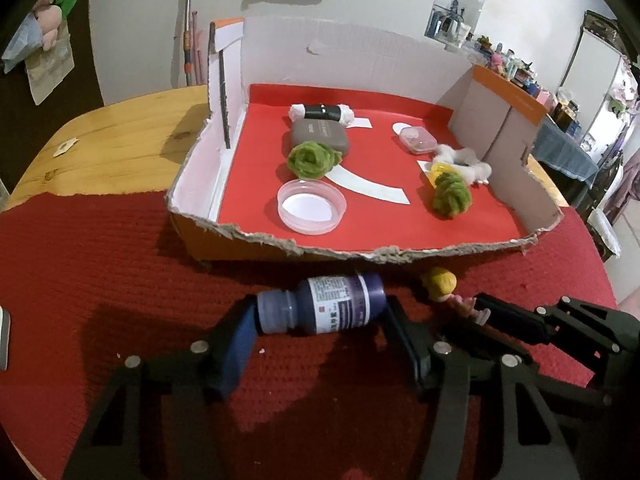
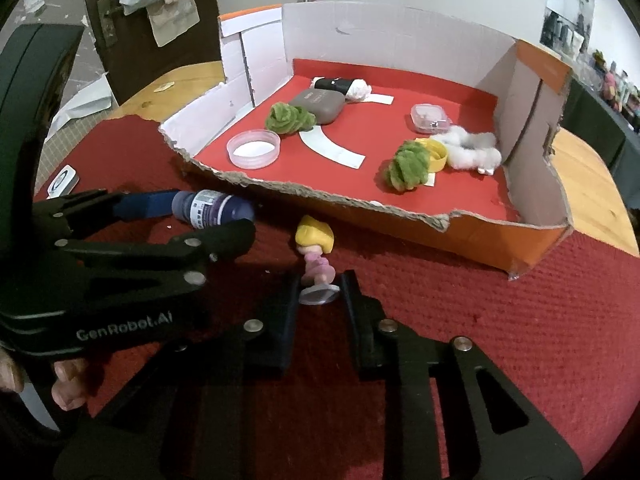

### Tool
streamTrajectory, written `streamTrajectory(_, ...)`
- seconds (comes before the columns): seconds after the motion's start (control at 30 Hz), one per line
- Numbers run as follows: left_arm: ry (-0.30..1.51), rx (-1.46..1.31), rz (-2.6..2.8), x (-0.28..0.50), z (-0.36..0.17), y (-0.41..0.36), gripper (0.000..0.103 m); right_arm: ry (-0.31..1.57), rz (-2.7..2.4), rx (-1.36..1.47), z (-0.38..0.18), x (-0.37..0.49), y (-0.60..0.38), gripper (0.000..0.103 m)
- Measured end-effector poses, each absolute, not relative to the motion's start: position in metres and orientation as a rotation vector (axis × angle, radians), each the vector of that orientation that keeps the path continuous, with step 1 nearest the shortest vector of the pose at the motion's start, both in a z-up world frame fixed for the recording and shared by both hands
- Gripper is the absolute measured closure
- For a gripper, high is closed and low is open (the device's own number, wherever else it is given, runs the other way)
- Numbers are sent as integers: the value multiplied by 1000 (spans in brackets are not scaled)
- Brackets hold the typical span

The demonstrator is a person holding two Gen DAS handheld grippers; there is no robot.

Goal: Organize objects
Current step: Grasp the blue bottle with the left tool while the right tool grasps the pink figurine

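left claw (image 1: 320,316) grips bottle (image 1: 324,304) end to end, right claw (image 2: 320,292) pinches doll (image 2: 316,256) by its base; both lie on bench cloth before the box (image 2: 400,208), neither boxed yet

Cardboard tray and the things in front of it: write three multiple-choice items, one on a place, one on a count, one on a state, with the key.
1. Where does the purple bottle lie?
A. inside the cardboard tray
B. on the red mat in front of the tray
C. on the bare wooden table

2. How many green yarn balls are in the tray?
A. one
B. two
C. four

3. What is the right gripper doing?
A. closed on the base of the small doll
B. wide open over the tray
C. holding the clear lid

Key: 1 B, the bottle lies on its side on the mat between the left gripper fingers. 2 B, one sits by the grey case, one by the yellow cap. 3 A, its fingers touch the doll's round base.
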State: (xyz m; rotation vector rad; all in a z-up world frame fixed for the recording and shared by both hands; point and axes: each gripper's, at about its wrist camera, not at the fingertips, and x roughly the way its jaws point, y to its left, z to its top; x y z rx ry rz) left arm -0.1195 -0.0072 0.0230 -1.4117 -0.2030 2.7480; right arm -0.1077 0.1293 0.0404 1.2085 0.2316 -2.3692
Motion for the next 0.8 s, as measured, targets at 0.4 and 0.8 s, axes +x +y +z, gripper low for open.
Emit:
streamTrajectory(0.4, -231, -1398, 2734, -109, 26, -10, 40, 206, -2373, 1172, 54, -94, 132, 83)
streamTrajectory(0.8, -233, -1347, 2756, -96, 41, -12, 40, 199, -2386, 1122, 71, -81, 132, 83)
